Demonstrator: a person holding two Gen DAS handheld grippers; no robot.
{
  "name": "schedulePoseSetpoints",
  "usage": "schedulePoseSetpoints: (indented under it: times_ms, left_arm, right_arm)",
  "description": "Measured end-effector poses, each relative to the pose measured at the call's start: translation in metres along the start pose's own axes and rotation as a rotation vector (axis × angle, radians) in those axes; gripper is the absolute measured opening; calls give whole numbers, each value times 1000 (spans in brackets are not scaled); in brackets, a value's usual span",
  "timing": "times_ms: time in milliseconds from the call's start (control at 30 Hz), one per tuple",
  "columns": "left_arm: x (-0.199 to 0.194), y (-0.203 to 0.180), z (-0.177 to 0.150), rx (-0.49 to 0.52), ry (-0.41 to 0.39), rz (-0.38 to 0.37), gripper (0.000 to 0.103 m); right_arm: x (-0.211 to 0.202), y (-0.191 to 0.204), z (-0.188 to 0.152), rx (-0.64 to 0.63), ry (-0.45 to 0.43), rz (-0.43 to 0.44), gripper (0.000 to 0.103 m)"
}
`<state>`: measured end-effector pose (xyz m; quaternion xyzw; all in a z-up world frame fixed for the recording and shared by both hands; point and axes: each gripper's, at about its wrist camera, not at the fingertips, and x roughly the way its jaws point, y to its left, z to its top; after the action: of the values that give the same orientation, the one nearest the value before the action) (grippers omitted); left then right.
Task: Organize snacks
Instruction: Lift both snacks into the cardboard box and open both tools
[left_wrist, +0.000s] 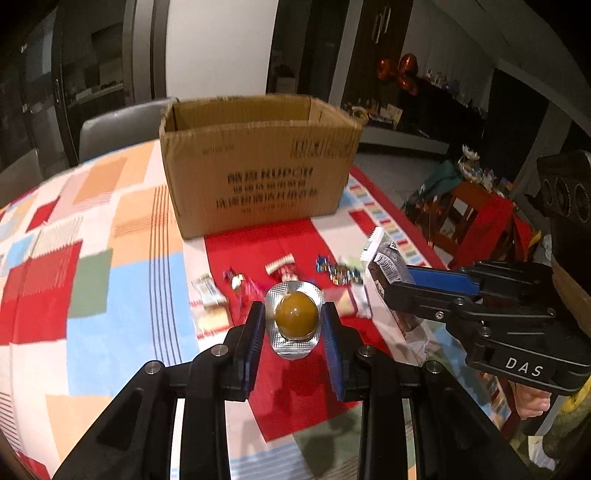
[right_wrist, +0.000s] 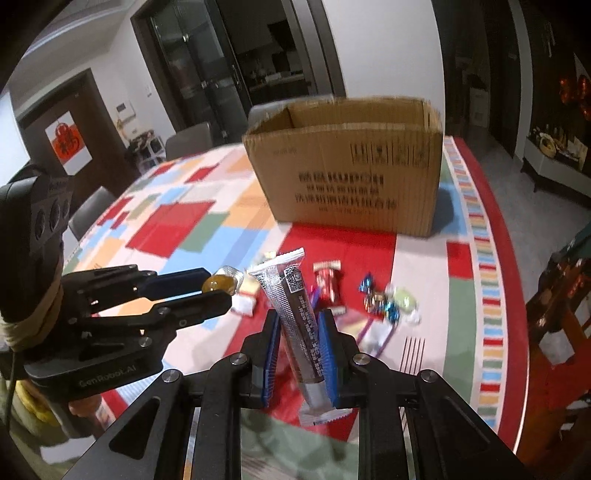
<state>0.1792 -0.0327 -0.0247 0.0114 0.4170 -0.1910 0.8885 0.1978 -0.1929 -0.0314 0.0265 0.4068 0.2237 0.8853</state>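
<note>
The left gripper (left_wrist: 295, 325) is clamping a small blister-packed snack (left_wrist: 294, 317) between its blue-padded fingers (left_wrist: 254, 332): a round amber-brown ball is sitting under a clear dome on a crinkled silver foil backing whose edges are sticking out above and below the pads. From the right wrist view the same blister snack is showing sideways at the tip of that gripper (right_wrist: 218, 286), its dome glinting yellow-brown. The right gripper (right_wrist: 298, 343) is pinching a long stick-shaped snack bar (right_wrist: 295, 314) by its lower half; the wrapper is dark brown with silver-white crimped ends, a QR code near the top and small print running down its length, and it is leaning slightly to the left. Both snacks are being held up off the patchwork tablecloth (left_wrist: 92, 258). Lying on the red patch of the cloth, between the grippers and the box, is a loose row of small wrapped candies (right_wrist: 384, 301) in red, blue, gold and pale green foils, some blurred. Behind them an open-topped cardboard box (left_wrist: 258, 158) with dark printed lettering is standing upright on the table.
</note>
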Motion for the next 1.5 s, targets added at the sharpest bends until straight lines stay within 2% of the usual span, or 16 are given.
schedulePoseSetpoints:
  times_ms: [233,633,1000,1167,1500]
  left_arm:
    - [-13,4,30,-6,-74,13,31]
    - [-23,19,87,-26,-127,17,30]
    - [-15,37,134,-46,-133,15,30]
    - [-10,46,153,-59,-139,38,30]
    - [14,55,178,-64,-132,77,30]
  right_arm:
    - [-14,4,31,4,-78,2,22]
    - [-23,-1,87,23,-146,0,22]
    - [-17,-12,137,31,-173,-45,22]
    - [-10,-18,160,28,-174,-67,22]
    - [27,-34,201,37,-129,-90,22]
